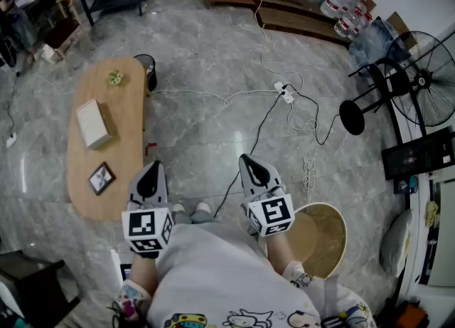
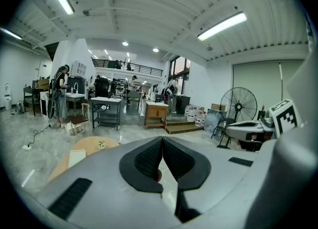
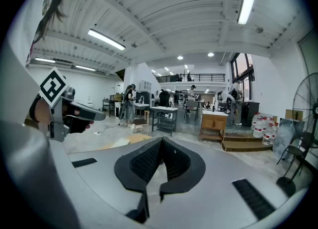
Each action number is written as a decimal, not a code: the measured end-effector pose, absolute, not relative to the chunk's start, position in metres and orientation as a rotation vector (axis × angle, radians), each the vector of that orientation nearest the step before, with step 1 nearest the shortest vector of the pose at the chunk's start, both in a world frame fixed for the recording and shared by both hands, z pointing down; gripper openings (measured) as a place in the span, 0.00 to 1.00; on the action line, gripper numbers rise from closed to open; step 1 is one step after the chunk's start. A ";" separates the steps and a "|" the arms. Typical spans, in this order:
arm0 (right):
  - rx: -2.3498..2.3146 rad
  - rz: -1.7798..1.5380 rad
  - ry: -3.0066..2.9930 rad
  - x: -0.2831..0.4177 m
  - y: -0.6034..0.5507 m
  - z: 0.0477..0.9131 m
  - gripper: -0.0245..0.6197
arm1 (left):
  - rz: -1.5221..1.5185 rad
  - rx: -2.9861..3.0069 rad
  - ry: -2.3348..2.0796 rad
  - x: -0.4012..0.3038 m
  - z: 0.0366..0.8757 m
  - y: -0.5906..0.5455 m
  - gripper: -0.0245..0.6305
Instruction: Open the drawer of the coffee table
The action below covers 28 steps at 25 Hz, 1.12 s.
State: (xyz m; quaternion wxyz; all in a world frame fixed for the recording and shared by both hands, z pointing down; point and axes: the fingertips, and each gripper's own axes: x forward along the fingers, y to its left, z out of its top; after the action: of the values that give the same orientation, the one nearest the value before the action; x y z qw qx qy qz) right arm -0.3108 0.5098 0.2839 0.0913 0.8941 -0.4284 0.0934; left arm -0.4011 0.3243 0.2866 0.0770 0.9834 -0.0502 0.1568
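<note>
The oval wooden coffee table (image 1: 124, 127) stands on the grey marble floor to my left; no drawer shows from above. On it lie a white box (image 1: 93, 124), a small framed picture (image 1: 101, 178) and a little green plant (image 1: 114, 77). My left gripper (image 1: 150, 172) is shut and empty, held in the air just right of the table's near end. My right gripper (image 1: 250, 165) is also shut and empty, further right over the floor. In the left gripper view the table (image 2: 87, 147) lies low at the left beyond the closed left gripper (image 2: 162, 140). The right gripper (image 3: 161, 141) shows closed tips.
A round wooden stool (image 1: 328, 240) sits at my right foot. Cables and a power strip (image 1: 285, 93) run across the floor ahead. A standing fan (image 1: 421, 77) and dark racks are at the right. A small black bin (image 1: 146, 67) stands by the table's far end.
</note>
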 end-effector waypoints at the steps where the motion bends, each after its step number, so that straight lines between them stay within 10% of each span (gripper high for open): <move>1: 2.666 0.277 -1.273 -0.309 0.513 0.283 0.04 | 0.466 2.947 -0.151 -0.401 0.287 0.326 0.04; 28: 2.692 0.490 -1.385 -0.208 0.467 0.313 0.29 | 0.469 2.917 -0.108 -0.287 0.300 0.272 0.35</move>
State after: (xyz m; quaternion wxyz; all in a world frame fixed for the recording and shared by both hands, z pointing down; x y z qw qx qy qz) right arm -0.2080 0.4668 0.3126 0.0374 0.8773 -0.4512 0.1595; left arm -0.2868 0.2723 0.2999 0.0926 0.9824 -0.0363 0.1581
